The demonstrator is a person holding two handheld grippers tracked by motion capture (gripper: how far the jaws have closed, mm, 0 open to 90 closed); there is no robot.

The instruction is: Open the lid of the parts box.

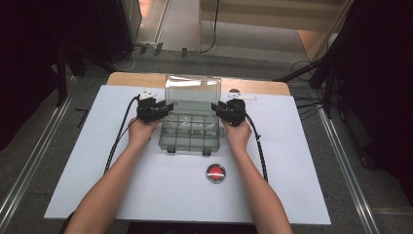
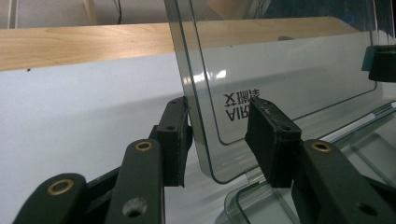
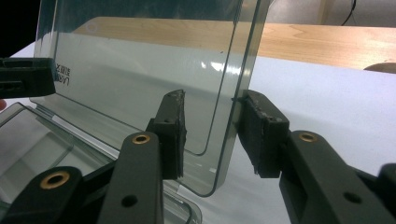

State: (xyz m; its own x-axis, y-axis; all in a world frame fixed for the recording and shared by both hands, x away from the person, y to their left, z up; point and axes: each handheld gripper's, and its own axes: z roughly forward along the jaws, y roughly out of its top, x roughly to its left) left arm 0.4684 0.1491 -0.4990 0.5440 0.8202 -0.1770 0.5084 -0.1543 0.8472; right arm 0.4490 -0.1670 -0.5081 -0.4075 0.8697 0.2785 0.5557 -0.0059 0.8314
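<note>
Lid edges stand between both claws' jaws.

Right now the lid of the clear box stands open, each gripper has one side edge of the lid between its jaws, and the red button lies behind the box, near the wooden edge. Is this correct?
Not quite. The red button lies in front of the clear box, on the person's side, as the high view shows. The lid does stand open, with the left gripper and the right gripper each astride one side edge.
</note>
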